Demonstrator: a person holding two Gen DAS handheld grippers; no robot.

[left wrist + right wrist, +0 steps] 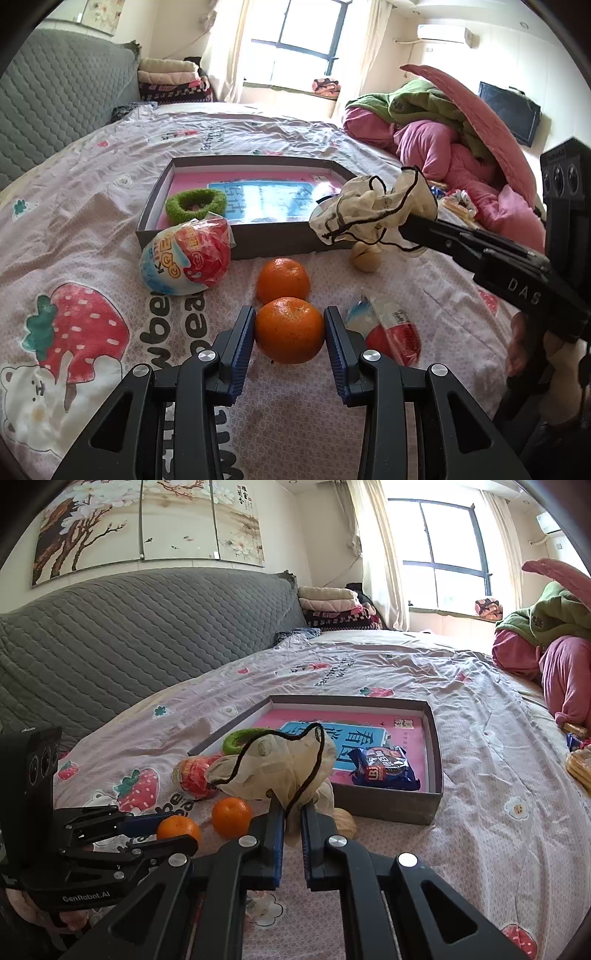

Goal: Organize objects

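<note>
On a strawberry-print bedsheet (bright window behind), the left gripper clasps a tangerine; the right gripper pinches a drawstring pouch near the gray box.

From the left wrist I can't read the blue print on the pink sheet inside the shallow grey cardboard box; glare washes it out. The cream drawstring cloth pouch hides the box's right corner and the top of a small beige round thing I can't identify. From the right wrist, that pouch covers part of the fuzzy green ring, and only 1 edge of the beige thing shows.
</note>
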